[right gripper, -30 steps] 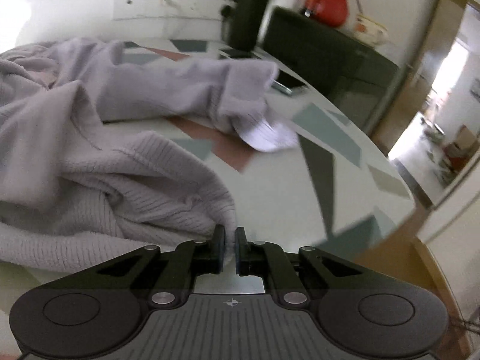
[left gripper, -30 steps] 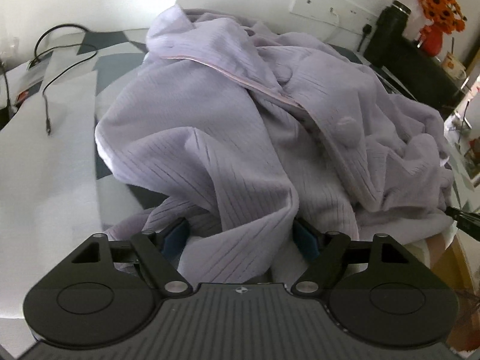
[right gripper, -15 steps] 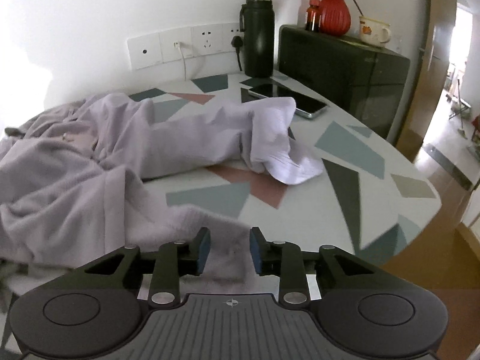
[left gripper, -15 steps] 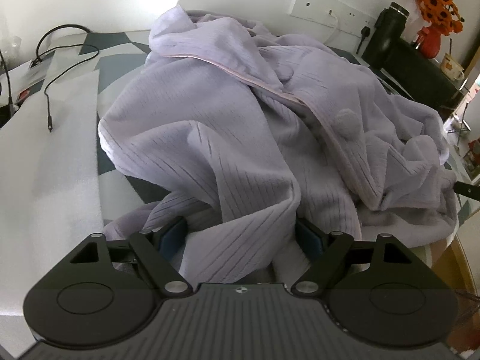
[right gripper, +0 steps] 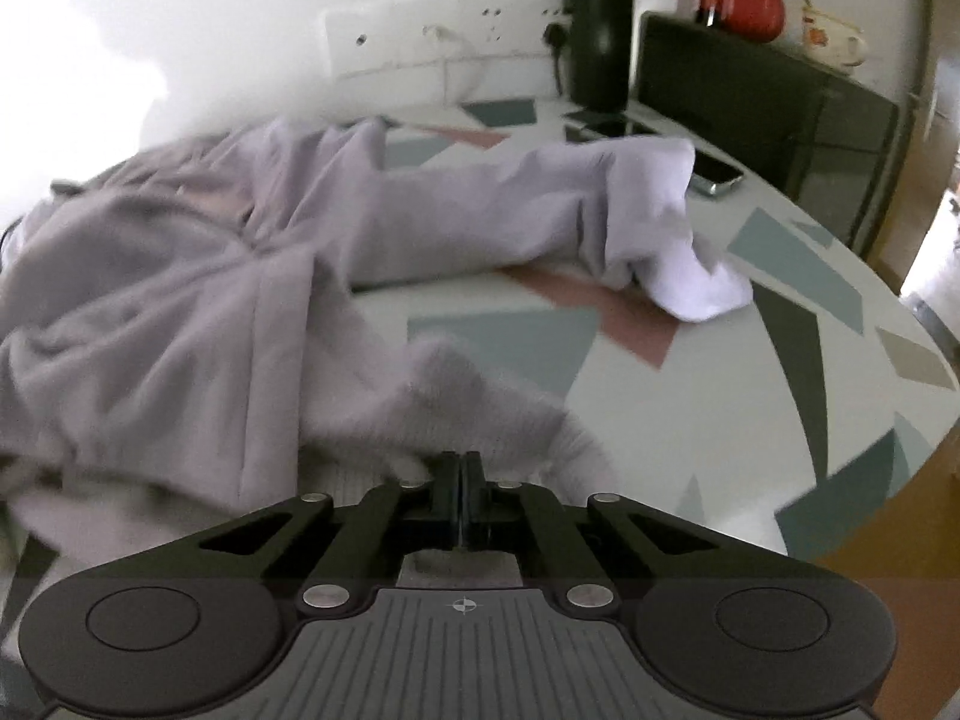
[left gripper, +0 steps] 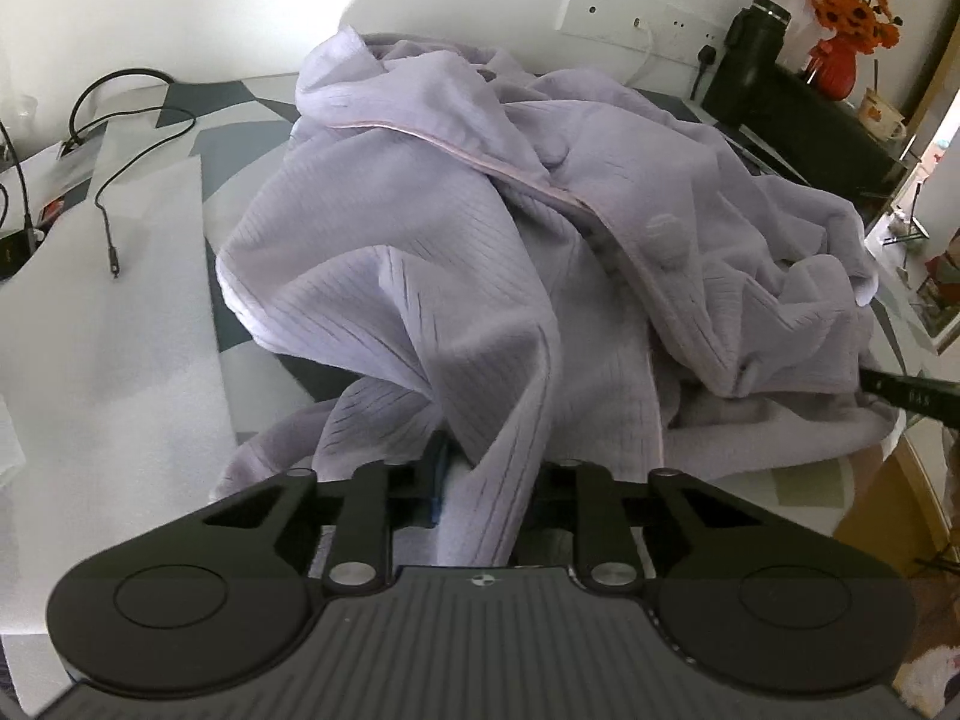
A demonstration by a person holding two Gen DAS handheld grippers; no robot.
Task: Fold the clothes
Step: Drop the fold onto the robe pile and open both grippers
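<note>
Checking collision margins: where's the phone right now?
Right wrist view, upper right: the phone lies flat on the table, just beyond the lilac garment's sleeve cuff, near the black bottle.

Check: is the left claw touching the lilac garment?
Touching. Left wrist view: a fold of the lilac garment runs between the closing left claw fingers, against both.

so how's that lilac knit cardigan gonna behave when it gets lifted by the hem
Probably floppy: the cardigan lies in soft rumpled folds and would likely sag below the closing left claw, which has a fold between its fingers. Its ribbed knit looks grippy, not slippery. The sleeve stretched across the table may drag behind.
</note>
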